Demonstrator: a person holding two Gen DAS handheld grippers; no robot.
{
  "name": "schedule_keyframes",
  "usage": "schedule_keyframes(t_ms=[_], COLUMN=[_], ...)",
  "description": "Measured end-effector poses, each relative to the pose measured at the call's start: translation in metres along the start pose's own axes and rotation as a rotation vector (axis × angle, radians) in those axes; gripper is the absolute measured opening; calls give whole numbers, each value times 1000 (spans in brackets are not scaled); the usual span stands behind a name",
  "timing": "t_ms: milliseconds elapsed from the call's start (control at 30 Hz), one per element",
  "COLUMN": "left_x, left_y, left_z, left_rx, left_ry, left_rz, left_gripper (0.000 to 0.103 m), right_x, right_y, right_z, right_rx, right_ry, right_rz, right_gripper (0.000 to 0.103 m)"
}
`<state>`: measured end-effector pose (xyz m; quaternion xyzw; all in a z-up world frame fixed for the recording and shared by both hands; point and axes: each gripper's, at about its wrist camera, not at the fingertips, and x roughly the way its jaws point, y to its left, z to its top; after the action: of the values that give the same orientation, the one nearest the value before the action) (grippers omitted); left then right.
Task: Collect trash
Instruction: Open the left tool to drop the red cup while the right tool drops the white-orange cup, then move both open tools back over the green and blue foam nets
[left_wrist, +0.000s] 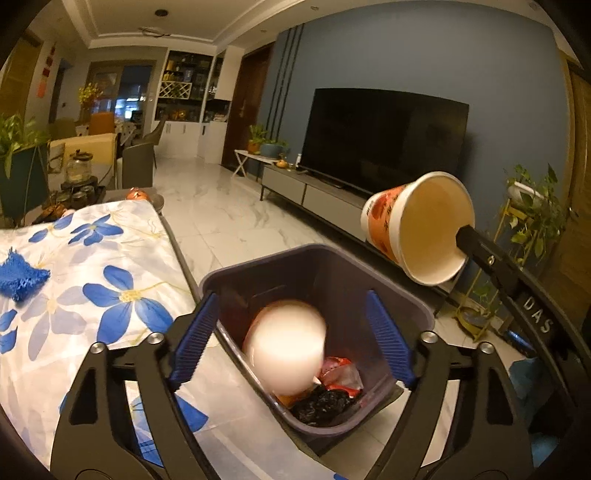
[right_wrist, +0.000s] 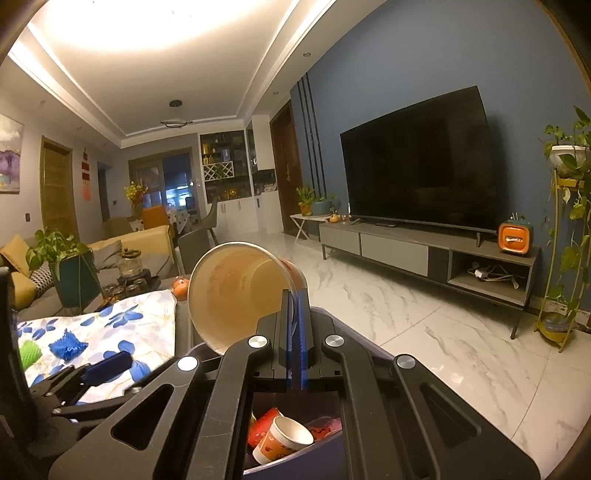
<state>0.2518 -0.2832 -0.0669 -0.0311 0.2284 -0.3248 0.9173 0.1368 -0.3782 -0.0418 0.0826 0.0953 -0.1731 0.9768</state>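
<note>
Blue ribbed pads line the left gripper (left_wrist: 291, 338), whose jaws stand spread wide with nothing between them, poised directly over a dark purple trash bin (left_wrist: 399, 280) that stands on the pale marble floor (left_wrist: 221, 218) just beside the counter. Inside the bin, in the left wrist view, a blurred white round shape, seemingly a paper cup (left_wrist: 286, 343) seen from its base, sits above a red wrapper (left_wrist: 341, 371) and a crumpled black bag (left_wrist: 321, 404); the right wrist view shows that paper cup (right_wrist: 282, 439) lying on its side among red packaging. To the right, the right gripper (right_wrist: 294, 317) has its jaws clenched on the rim of a large orange-printed paper bowl (left_wrist: 417, 229), one finger inside and one outside the wall. The bowl is tipped on its side with its cream interior facing the cameras, held in the air above and to the right of the bin. A cloth printed with blue flowers (left_wrist: 92, 280) covers the counter, and a fringed blue rag (left_wrist: 20, 275) lies on it, well apart from the bin; the right wrist view also shows something green (right_wrist: 29, 352) near that rag. Behind all this a dark television (right_wrist: 417, 158) rests on a low grey cabinet (right_wrist: 399, 249) against a blue wall.
</note>
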Motion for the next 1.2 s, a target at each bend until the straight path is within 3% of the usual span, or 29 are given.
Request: schedule_keyframes(t_ms=[200, 267, 433, 533, 600, 733, 833, 1200], left_x=[-10, -20, -47, -70, -81, -104, -126, -186], left_y=[28, 35, 49, 61, 70, 87, 100, 167], left_z=[-2, -3, -6, -8, -8, -7, -10, -17], left_rx=[-92, -97, -82, -98, -120, -143, -139, -193], left_ry=[14, -2, -58, -102, -120, -140, -156, -187], left_rz=[67, 99, 185, 243, 262, 300, 349, 557], left_gripper=[87, 88, 91, 92, 94, 95, 95, 95], right_x=[11, 13, 8, 0, -6, -18, -26, -37], right_y=[-1, -2, -6, -5, -2, 7, 16, 66], right_z=[-6, -9, -10, -10, -10, -9, -9, -6], right_rx=[11, 17, 30, 36, 32, 28, 18, -6], right_ry=[40, 42, 44, 33, 29, 16, 7, 10], right_rz=[16, 21, 14, 15, 24, 55, 87, 218], right_gripper=[7, 22, 30, 46, 48, 71, 79, 84])
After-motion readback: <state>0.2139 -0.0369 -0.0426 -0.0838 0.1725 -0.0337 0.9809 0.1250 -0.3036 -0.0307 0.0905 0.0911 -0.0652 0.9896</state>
